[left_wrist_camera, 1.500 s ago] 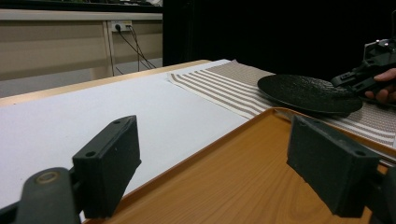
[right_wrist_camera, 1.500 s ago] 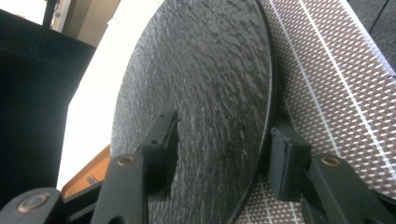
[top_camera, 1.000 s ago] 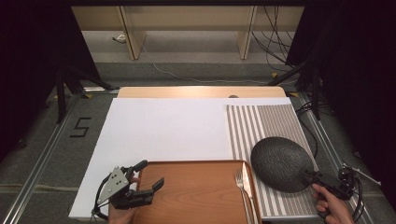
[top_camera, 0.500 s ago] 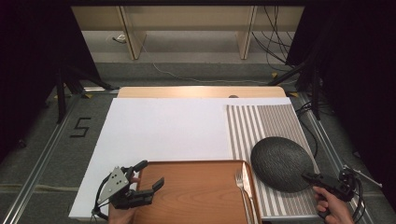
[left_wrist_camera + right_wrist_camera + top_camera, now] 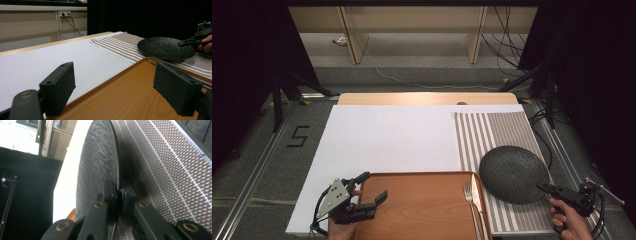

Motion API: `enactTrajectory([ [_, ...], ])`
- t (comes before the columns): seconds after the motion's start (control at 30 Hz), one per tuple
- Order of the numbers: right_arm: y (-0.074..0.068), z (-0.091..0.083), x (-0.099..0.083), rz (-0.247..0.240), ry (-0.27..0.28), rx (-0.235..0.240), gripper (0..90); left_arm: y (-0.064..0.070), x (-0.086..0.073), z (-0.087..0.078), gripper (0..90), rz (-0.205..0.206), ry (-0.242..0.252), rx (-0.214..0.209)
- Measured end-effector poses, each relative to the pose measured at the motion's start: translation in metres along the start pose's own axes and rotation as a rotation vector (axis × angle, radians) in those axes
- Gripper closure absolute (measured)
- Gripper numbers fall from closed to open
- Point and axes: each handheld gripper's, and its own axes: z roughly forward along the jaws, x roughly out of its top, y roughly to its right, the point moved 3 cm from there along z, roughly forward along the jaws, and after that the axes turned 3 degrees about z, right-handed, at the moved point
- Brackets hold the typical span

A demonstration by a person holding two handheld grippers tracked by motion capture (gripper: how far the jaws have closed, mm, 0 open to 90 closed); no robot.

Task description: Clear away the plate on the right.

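Pinching the near right rim of the round, dark, rough-textured plate [image 5: 513, 173], the right hand-held gripper [image 5: 546, 188] has its two black jaws closed on the edge; the right gripper view shows this closely, the jaws pressed on either side of the thin rim with the plate [image 5: 97, 170] standing edge-on across the frame against the brown-and-white striped cloth placemat [image 5: 160, 170]. From the high view the plate rests on that placemat [image 5: 492, 132], at the right of the white-covered surface [image 5: 387, 140], just beside the rectangular orange-brown wooden tray [image 5: 422, 205]. A silver metal fork [image 5: 472, 200] lies along the tray's right edge, seen from above. The left hand-held gripper [image 5: 373, 188] sits at the tray's near left corner with its jaws spread wide apart, holding nothing; the left gripper view looks between those jaws across the tray [image 5: 125, 97] toward the plate [image 5: 166, 47], where the right hand-held gripper [image 5: 183, 43] and the person's fingers [image 5: 206, 46] appear at its far rim.
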Motion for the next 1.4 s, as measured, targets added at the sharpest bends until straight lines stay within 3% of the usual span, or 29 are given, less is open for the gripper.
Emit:
enactTrajectory([
  [0.83, 0.001, -0.002, 0.001, 0.042, 0.061, 0.013, 87.1, 0.000, 0.000, -0.002, 17.7, 0.001, 0.002, 0.004],
  [1.27, -0.008, -0.007, 0.002, 0.031, 0.108, 0.075, 87.2, 0.000, 0.000, -0.002, 17.7, 0.001, 0.002, 0.006],
  [1.4, -0.013, -0.007, -0.002, 0.023, 0.091, 0.090, 87.1, -0.001, 0.000, -0.002, 17.7, 0.001, 0.003, 0.006],
])
